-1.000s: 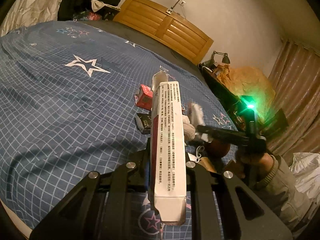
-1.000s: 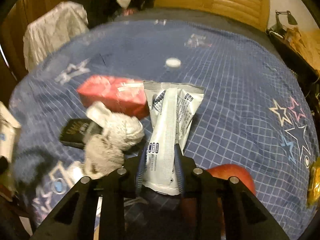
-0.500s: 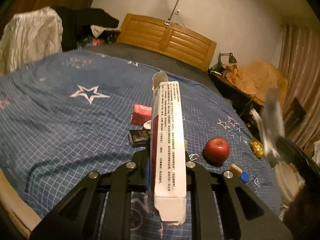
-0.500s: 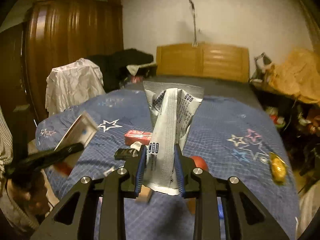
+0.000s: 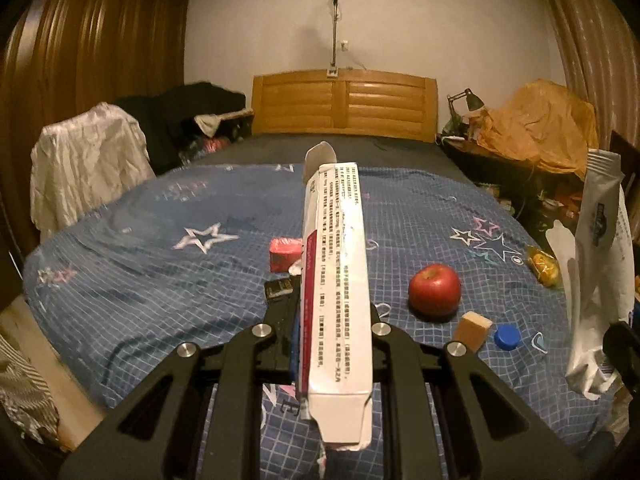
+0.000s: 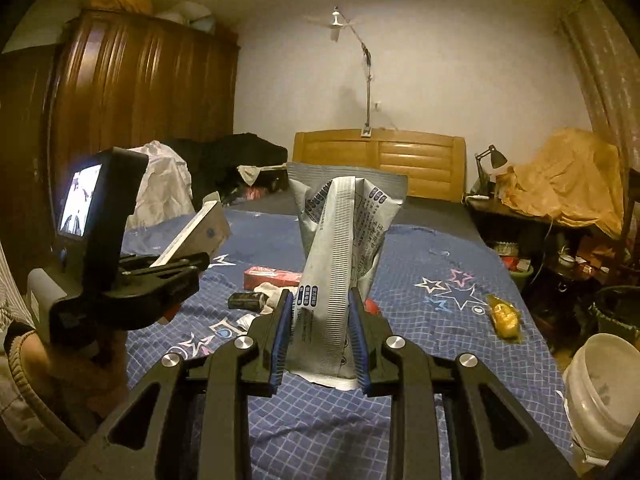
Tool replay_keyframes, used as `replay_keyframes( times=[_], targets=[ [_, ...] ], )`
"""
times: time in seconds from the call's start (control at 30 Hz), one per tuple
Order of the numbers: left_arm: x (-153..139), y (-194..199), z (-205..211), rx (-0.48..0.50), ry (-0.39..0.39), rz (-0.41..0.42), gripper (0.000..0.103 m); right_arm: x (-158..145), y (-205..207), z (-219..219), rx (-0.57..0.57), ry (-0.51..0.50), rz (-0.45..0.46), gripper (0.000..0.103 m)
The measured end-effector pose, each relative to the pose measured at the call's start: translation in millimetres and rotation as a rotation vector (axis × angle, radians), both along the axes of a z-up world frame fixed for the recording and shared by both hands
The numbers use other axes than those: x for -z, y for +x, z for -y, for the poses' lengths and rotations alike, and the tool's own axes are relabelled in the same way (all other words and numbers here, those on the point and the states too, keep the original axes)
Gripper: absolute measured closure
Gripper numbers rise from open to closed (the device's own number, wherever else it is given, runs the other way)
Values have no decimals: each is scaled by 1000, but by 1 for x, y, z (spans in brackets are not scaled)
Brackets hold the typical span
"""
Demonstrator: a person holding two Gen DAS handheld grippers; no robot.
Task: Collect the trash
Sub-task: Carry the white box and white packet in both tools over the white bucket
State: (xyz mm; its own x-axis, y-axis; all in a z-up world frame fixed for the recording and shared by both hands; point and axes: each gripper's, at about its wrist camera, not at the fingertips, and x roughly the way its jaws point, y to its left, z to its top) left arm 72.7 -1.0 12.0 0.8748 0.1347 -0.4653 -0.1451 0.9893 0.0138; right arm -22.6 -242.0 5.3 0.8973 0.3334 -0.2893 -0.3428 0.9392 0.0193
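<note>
Left tool [image 5: 334, 344] is clamped on a flat white printed carton [image 5: 338, 292], right tool [image 6: 320, 336] on a crinkled silver-grey foil wrapper [image 6: 340, 248] — held low, the limp wrapper could slip free.

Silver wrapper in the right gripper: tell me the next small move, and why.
Probably swing it right, toward the white bucket beside the bed. The right gripper is shut on the silver wrapper, the left gripper on the white carton, so neither can pick more.
</note>
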Motion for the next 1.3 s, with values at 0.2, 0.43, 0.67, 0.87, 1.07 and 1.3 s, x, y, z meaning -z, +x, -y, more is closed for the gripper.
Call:
replay_keyframes(
  times=[0.2,0.43,0.67,0.87,1.07,1.3],
  targets=[
    [-9,-11,4,-10,20,23,89,-4,-12,5,2,11,11,74],
    [-15,-19,14,-6,30,36,89,-10,-15,10,10,15,18,74],
    [-18,-22,19,-2,38,43,89,-9,-19,12,19,17,20,74],
    [-17,-23,22,-1,42,41,89,-7,-20,15,29,24,13,74],
    [-17,-22,24,1,47,37,89,-8,-17,18,39,29,6,74],
    [-21,-18,37,30,50,45,89,-8,-15,32,86,43,10,74]
  ],
)
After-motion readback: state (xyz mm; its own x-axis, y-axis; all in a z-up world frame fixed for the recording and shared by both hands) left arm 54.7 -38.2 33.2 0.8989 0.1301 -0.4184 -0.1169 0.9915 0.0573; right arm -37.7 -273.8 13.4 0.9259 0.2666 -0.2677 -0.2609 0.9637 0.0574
